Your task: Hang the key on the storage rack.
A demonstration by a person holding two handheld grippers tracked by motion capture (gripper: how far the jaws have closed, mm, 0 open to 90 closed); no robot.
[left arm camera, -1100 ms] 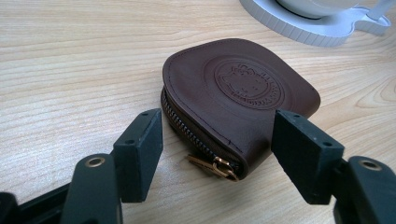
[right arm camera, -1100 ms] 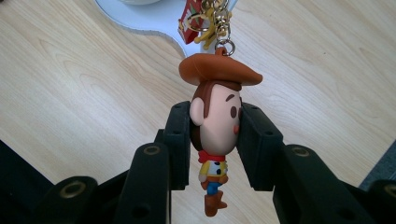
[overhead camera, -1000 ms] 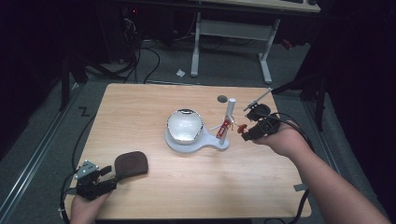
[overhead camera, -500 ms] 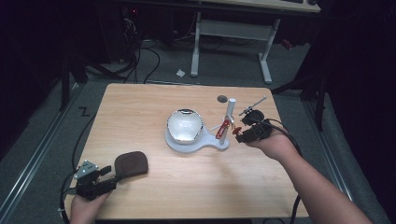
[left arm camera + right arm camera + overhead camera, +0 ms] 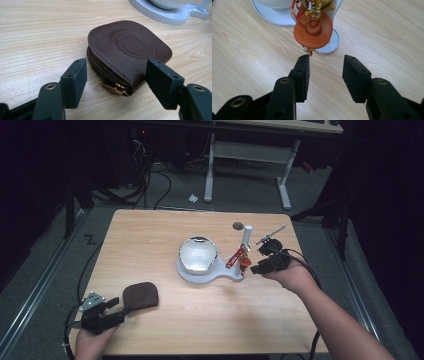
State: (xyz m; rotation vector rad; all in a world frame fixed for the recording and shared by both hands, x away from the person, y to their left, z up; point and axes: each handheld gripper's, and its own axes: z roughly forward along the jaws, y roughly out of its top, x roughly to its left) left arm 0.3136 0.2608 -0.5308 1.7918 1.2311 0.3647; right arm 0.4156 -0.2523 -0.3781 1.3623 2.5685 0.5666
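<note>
Right gripper (image 5: 325, 75) I had just been opening, nothing between jaws, near round orange leather charm (image 5: 313, 31) hanging on white stand (image 5: 201, 272), left gripper (image 5: 116, 83) spread around brown zipped leather pouch (image 5: 130, 50).

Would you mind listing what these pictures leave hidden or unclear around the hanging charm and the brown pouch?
- Charm, right gripper view: its figure hides under the orange hat; the hook above is cut off by the top edge.
- Charm, high view: too small to make out.
- Brown pouch, left gripper view: the embossed stamp is too faint to read; contents are hidden by the closed zip.
- White stand, left gripper view: cut off by the top edge.
</note>
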